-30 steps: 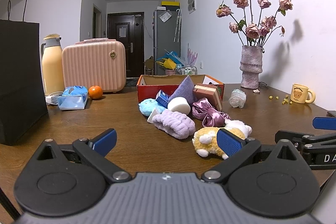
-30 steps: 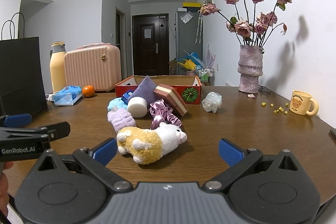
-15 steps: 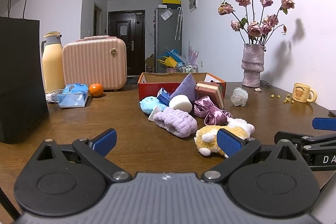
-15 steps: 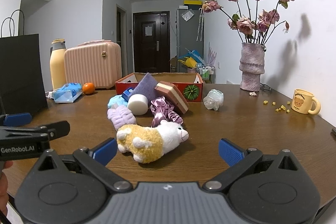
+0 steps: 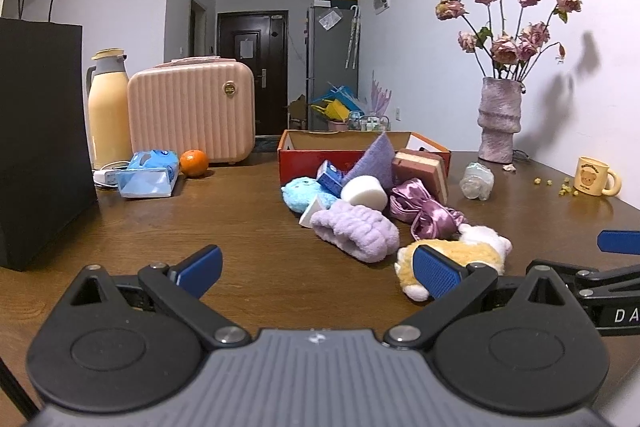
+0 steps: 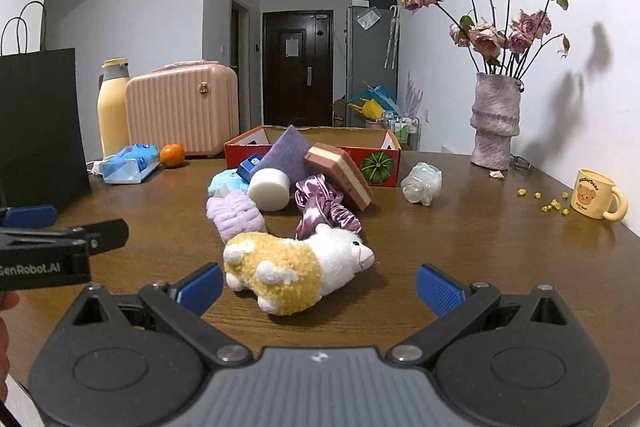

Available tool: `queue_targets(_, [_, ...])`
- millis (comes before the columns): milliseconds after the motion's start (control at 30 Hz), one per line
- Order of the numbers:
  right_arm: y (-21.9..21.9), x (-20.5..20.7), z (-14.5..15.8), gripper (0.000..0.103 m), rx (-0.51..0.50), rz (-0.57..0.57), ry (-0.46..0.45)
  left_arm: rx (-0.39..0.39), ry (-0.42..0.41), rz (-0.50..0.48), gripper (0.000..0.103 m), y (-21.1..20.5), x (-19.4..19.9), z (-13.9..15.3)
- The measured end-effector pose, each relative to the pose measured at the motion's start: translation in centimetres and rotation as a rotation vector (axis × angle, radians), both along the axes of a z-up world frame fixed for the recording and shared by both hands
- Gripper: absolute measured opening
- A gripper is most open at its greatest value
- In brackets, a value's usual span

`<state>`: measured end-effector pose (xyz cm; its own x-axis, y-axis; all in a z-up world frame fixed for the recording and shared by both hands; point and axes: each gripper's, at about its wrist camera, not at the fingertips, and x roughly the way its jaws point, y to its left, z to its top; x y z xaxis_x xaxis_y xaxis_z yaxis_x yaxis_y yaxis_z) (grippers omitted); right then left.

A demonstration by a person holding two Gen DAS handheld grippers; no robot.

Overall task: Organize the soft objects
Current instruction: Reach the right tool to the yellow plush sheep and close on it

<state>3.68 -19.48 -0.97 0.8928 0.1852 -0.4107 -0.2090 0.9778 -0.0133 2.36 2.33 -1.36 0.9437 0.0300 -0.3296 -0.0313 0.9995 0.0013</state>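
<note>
A pile of soft things lies on the wooden table before a red cardboard box (image 6: 380, 163): a yellow and white plush sheep (image 6: 296, 267) nearest, a lilac fluffy headband (image 6: 236, 215), a purple satin scrunchie (image 6: 320, 203), a white round sponge (image 6: 269, 189), a blue plush (image 6: 224, 183), a purple cloth (image 6: 290, 151) and a layered brown sponge (image 6: 340, 171). My right gripper (image 6: 320, 287) is open and empty, just short of the sheep. My left gripper (image 5: 318, 269) is open and empty, left of the sheep (image 5: 460, 259) and in front of the headband (image 5: 356, 231).
A black paper bag (image 5: 40, 131), a yellow flask (image 5: 106, 115), a pink case (image 5: 192, 115), a tissue pack (image 5: 150, 179) and an orange (image 5: 194, 163) stand at the left. A vase of dried roses (image 6: 496, 123), a crumpled plastic wrap (image 6: 422, 183) and a yellow mug (image 6: 596, 195) stand at the right.
Both grippers have risen slightly and edged toward the pile. Both stay open. No object has moved.
</note>
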Motion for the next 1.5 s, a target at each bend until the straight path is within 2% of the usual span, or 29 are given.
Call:
queue_targets(767, [6.9,6.3,-0.9,0.103,-0.067,0.018,0.075,-0.005,0.039,0.090,0.103,6.0,3.8,-1.0])
queue_targets(967, [8.7,8.5,-1.6,0.103,-0.107,-0.036,0.102,-0.017,0.056,0.110,0.103,7.6,5.2,-1.5])
queue_targets(1167, [9.5,10.8,-2.5,0.103,-0.130,-0.099,0.141,-0.063,0.085,0.101,0.103,8.9,6.2,-2.1])
queue_targets(1500, [9.4,12.2,-3.8,0.103,-0.183,-0.180,0.148,-0.087,0.105,0.075,0.103,9.0,6.3,-2.4])
